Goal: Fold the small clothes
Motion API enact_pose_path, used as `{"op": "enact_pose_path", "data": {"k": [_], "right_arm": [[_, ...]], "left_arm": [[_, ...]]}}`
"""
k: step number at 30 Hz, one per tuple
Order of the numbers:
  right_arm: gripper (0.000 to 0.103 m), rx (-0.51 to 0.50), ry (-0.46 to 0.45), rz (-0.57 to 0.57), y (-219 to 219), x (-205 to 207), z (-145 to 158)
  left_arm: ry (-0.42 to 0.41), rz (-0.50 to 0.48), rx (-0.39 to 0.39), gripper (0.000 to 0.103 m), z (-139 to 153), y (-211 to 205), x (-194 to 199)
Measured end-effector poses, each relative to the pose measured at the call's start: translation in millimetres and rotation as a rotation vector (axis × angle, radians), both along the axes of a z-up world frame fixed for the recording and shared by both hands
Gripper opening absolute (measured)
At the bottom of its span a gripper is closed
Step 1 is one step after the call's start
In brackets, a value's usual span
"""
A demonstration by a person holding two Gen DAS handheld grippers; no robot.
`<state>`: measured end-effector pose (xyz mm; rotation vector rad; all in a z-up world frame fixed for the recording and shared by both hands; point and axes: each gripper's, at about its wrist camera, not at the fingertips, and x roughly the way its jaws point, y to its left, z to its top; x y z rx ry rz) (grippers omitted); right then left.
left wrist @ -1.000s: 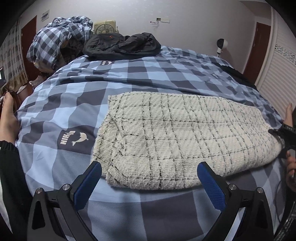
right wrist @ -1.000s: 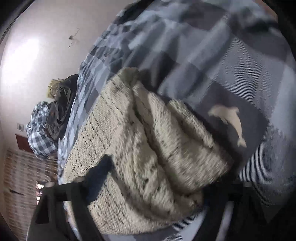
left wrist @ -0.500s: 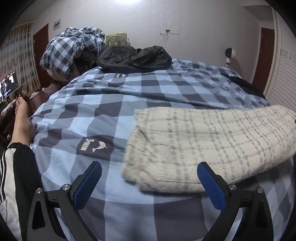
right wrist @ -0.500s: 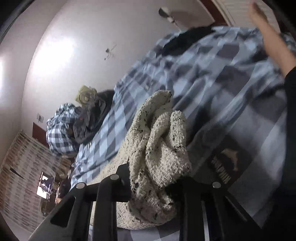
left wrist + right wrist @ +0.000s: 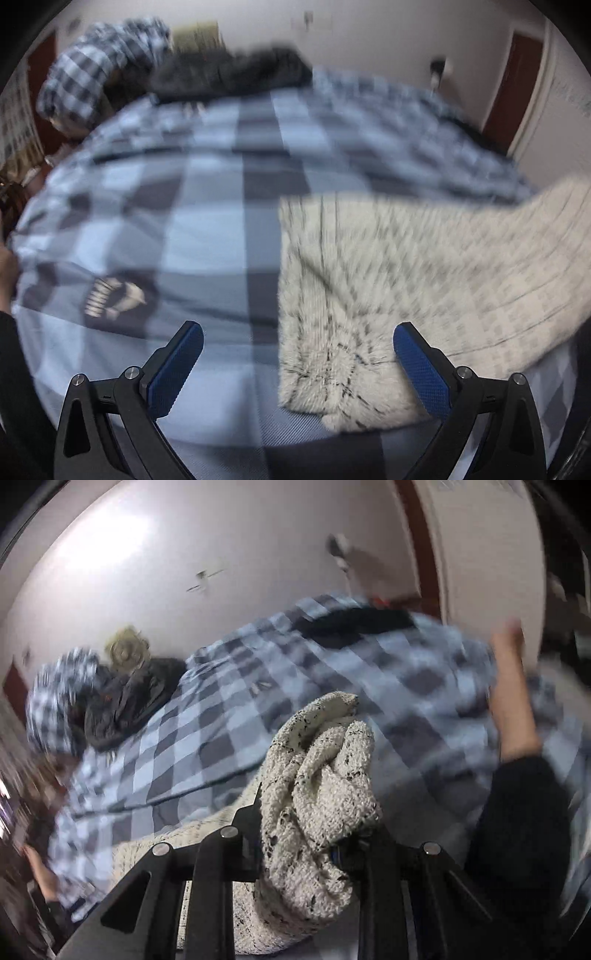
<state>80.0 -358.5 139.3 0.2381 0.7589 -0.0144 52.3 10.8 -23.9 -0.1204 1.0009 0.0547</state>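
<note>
A cream knit garment (image 5: 406, 280) with thin black check lines lies folded on the blue checked bedspread (image 5: 207, 206). Its near left corner sits between the blue pads of my left gripper (image 5: 298, 354), which is open and empty just above the bed. Its right end rises off the bed toward the right edge of the left wrist view. In the right wrist view, my right gripper (image 5: 317, 834) is shut on that bunched end of the garment (image 5: 321, 775) and holds it lifted above the bed. Both views are motion-blurred.
A dark jacket (image 5: 229, 79) and a heap of checked fabric (image 5: 107, 70) lie at the far side of the bed, with a small fan behind them (image 5: 127, 651). A brown door (image 5: 513, 81) stands at the far right. A bare foot (image 5: 513, 686) rests on the bed's right side.
My right gripper closed on the garment's right end and lifted it off the bed. The garment shifted right in the left wrist view, and my left gripper came closer to its near left corner.
</note>
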Motion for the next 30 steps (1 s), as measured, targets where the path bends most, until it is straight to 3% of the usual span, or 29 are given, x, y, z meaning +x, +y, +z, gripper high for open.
{"op": "enact_pose_path", "data": {"k": [2,4,6,8,12,14,15,17,19,20,22,23,24,25,27,29,30], "right_arm": [[0.021,-0.125,-0.022,0.053,37.7,2.0,20.8],[0.021,-0.188,-0.045,0.112,75.9,-0.9,35.3],[0.021,-0.193,-0.063,0.175,109.2,-3.4,42.2],[0.021,-0.201,-0.078,0.254,151.0,-8.1,44.3],[0.021,-0.193,-0.078,0.415,227.7,-18.2,34.3],[0.016,-0.204,-0.065,0.500,266.0,-20.6,18.8],[0.004,-0.193,-0.059,0.545,280.4,-21.8,9.9],[0.005,-0.195,0.004,0.613,310.5,-15.8,-21.6],[0.005,-0.262,0.092,0.620,331.1,-4.7,-63.0],[0.005,-0.280,0.194,0.615,336.0,3.9,-99.6],[0.006,-0.255,0.292,0.609,327.2,10.0,-131.3],[0.007,-0.181,0.296,0.630,313.1,10.0,-133.3],[0.010,-0.118,0.284,0.642,302.7,9.8,-126.8],[0.018,-0.027,0.287,0.658,288.9,10.8,-115.8],[0.044,0.139,0.326,0.698,264.4,12.2,-87.6],[0.072,0.209,0.288,0.739,236.0,1.7,-48.5],[0.079,0.202,0.235,0.747,221.9,-5.4,-31.6]], "left_arm": [[0.085,-0.009,0.018,0.103,-23.8,-4.2,8.7],[0.060,0.006,-0.021,0.103,-22.3,0.7,6.4],[0.048,0.010,-0.024,0.103,-8.8,7.9,6.3],[-0.029,0.034,0.002,0.103,10.5,20.5,-2.2],[-0.064,0.172,0.022,0.103,27.1,58.8,-16.4],[-0.053,0.246,-0.019,0.103,26.7,80.0,-21.6],[-0.044,0.289,-0.046,0.103,25.2,91.2,-24.0],[-0.032,0.354,-0.067,0.103,22.6,106.9,-25.9],[-0.028,0.383,-0.062,0.103,20.1,113.3,-25.9],[-0.025,0.388,-0.056,0.103,18.9,114.4,-25.8],[-0.017,0.383,-0.050,0.103,15.5,116.6,-28.0],[-0.012,0.371,-0.047,0.103,14.5,114.2,-29.1],[-0.010,0.361,-0.047,0.103,14.4,111.7,-28.7],[-0.010,0.345,-0.048,0.103,14.8,108.3,-28.4],[-0.022,0.315,-0.036,0.103,18.0,101.8,-27.5],[-0.034,0.297,-0.008,0.103,19.8,93.9,-23.9],[-0.038,0.289,0.008,0.103,20.1,89.7,-22.2]]}}
